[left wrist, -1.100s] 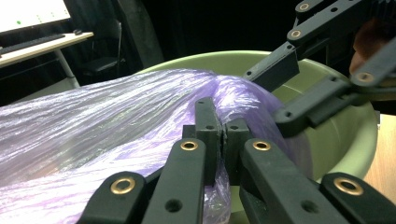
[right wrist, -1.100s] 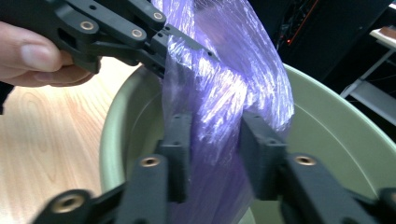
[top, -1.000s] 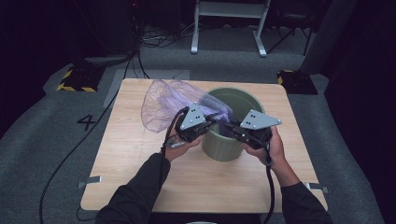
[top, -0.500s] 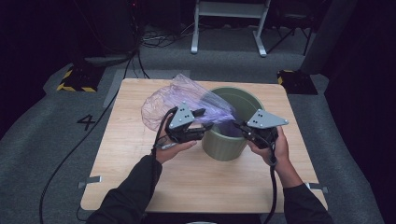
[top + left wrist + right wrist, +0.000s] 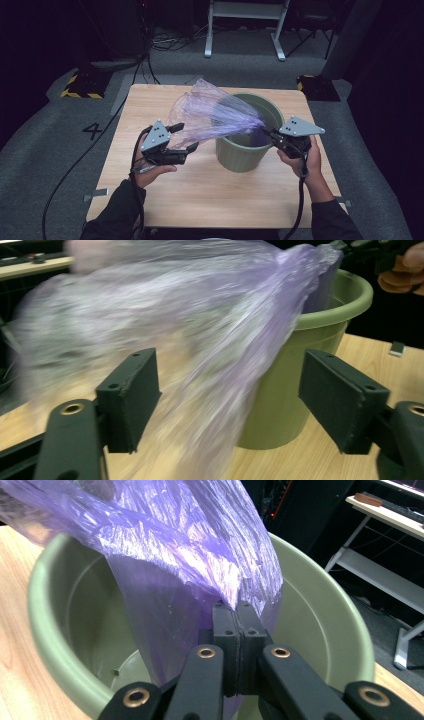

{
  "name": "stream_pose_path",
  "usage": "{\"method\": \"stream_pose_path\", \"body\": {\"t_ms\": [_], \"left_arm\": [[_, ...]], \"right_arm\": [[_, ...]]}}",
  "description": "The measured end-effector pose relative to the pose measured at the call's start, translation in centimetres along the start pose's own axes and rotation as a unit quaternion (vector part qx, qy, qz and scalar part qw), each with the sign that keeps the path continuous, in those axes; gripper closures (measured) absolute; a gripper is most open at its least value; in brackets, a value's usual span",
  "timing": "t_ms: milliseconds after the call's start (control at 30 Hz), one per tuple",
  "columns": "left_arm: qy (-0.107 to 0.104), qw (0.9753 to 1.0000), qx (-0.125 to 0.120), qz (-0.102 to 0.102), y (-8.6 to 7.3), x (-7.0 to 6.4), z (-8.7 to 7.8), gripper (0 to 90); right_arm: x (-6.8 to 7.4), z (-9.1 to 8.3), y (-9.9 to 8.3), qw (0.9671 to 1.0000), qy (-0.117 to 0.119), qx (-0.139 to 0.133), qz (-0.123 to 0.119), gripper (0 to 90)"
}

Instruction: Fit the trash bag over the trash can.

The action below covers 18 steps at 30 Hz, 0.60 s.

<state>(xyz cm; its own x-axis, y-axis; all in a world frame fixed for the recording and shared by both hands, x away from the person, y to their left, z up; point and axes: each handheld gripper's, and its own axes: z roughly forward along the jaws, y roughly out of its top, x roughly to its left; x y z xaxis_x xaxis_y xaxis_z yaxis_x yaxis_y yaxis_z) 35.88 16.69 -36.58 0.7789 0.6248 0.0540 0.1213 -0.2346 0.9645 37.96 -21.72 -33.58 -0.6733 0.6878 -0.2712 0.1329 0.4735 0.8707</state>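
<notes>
Purple bag (image 5: 215, 112) hangs over my green bin (image 5: 245, 150) on the table (image 5: 200, 200), and I think I am lining the bin with it. My right gripper (image 5: 266, 132) is squeezed tight on one edge of the bag above the bin's mouth, while my left gripper (image 5: 192, 146) gapes wide with nothing in it, so next it needs to grab the loose side and pull the bag open. I count one bag, one bin and two grippers.
</notes>
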Motion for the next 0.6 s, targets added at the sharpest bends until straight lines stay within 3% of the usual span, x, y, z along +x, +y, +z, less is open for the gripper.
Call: {"method": "stream_pose_path", "body": {"t_ms": [167, 233, 300, 367, 400, 433, 500, 567, 600], "left_arm": [[0.009, 0.9996, -0.016, -0.023, -0.4, 1.0, -1.3, 18.2], [0.001, 0.999, -0.023, -0.04, -0.6, 1.7, -1.9, 16.4], [-0.017, 0.9985, -0.012, -0.05, -0.7, 1.9, -1.6, 16.1], [-0.024, 0.9985, 0.0, -0.05, -0.7, 1.8, -1.3, 15.4], [-0.039, 0.998, 0.022, -0.045, -0.8, 1.6, -0.5, 15.2], [-0.039, 0.998, 0.022, -0.045, -0.8, 1.6, -0.5, 15.4], [-0.048, 0.9978, 0.029, -0.035, -0.9, 1.5, 0.1, 19.7], [-0.048, 0.9979, 0.034, -0.029, -0.8, 1.3, 0.7, 32.0], [-0.042, 0.9984, 0.036, -0.015, -0.6, 0.8, 1.0, 40.5]], "right_arm": [[-0.5, 0.0, -0.3, 1.0, -0.008, 0.002, 0.005, 89.9], [-0.9, -0.1, -0.6, 0.9999, -0.012, 0.001, 0.01, 89.5], [-1.1, -0.2, -0.7, 0.9998, -0.014, 0.0, 0.012, 89.4], [-1.3, -0.1, -0.8, 0.9997, -0.017, 0.0, 0.016, 89.1], [-1.4, -0.2, -0.9, 0.9997, -0.018, -0.001, 0.016, 88.9], [-1.4, -0.2, -0.9, 0.9997, -0.018, -0.001, 0.016, 88.9], [-1.5, -0.2, -1.0, 0.9996, -0.02, -0.001, 0.018, 88.6], [-1.6, -0.2, -1.2, 0.9996, -0.018, 0.002, 0.021, 85.7], [-1.7, -0.3, -1.3, 0.9996, -0.018, 0.002, 0.022, 84.9]]}}
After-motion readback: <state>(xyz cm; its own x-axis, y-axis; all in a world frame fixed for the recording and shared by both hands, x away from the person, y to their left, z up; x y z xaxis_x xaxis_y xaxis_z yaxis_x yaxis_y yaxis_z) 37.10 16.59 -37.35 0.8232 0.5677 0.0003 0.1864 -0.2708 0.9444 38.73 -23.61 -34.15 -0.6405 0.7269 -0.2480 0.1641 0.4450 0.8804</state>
